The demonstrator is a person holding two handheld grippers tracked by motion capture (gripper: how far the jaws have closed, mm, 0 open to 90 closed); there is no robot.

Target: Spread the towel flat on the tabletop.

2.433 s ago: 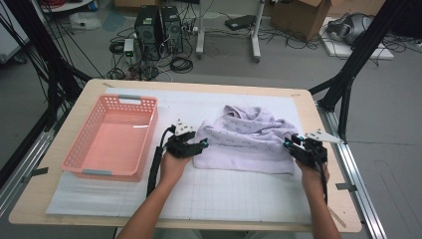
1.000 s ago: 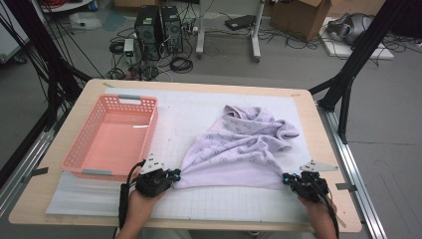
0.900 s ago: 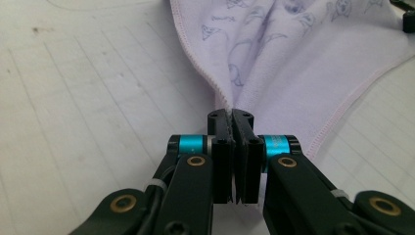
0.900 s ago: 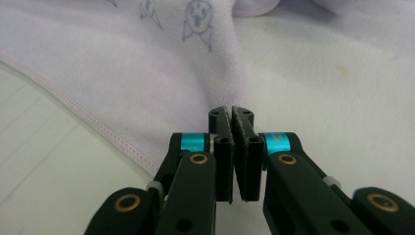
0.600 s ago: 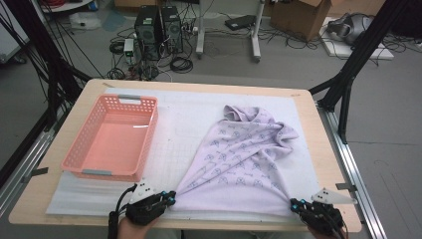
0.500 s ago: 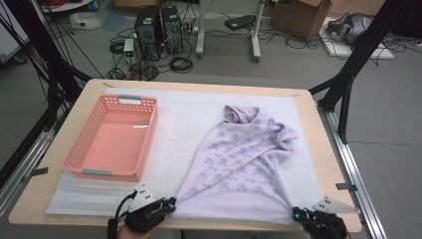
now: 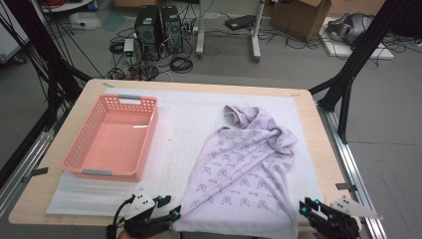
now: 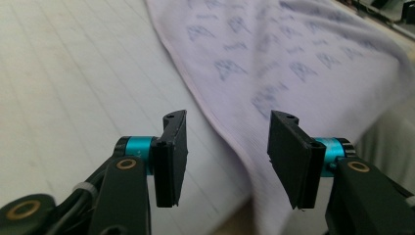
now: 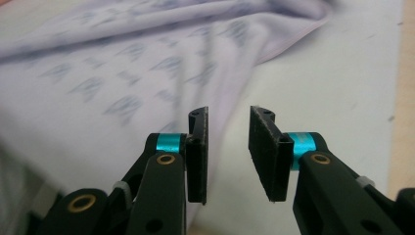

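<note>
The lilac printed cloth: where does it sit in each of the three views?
High view: the lilac cloth lies right of centre, from mid-table to the near edge.
Left gripper view: upper right, its hem running between the tongs.
Right gripper view: upper left, its edge passing behind the left jaw.
Shared landmark: the white mat.

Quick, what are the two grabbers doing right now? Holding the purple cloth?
Left gripper: fingers just opened, cloth lies between them, not pinched.
Right gripper: fingers just opened, holding nothing, cloth edge beside them.
</note>
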